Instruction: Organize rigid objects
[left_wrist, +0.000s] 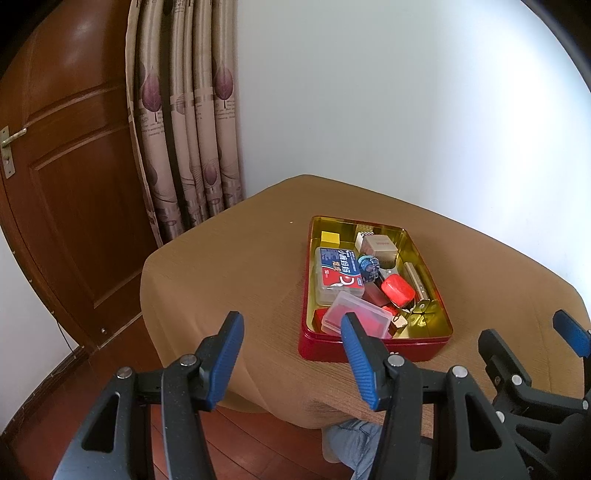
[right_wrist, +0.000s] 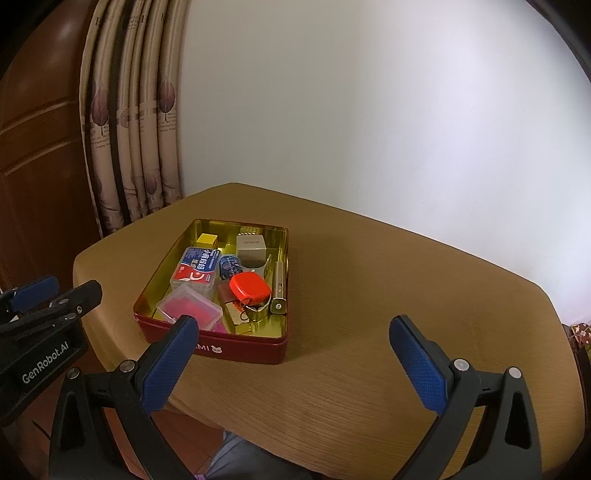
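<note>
A brown wooden door and a leaf-patterned curtain stand at the left, beside a white wall. A tan cloth-covered surface carries one red tin with a shiny gold lining, lidless, set toward the surface's left half. Inside it lie, left to right: one clear plastic case with a red insert nearest the viewer, one blue and red labelled box, one small yellow cube at the far wall, one blue patterned trinket, one beige cube, one rounded red case, and one slim metal bar along the right wall. Both pairs of tongs hover short of the tin, each spread wide and empty: the left tongs by the near corner, the right tongs over bare cloth.
</note>
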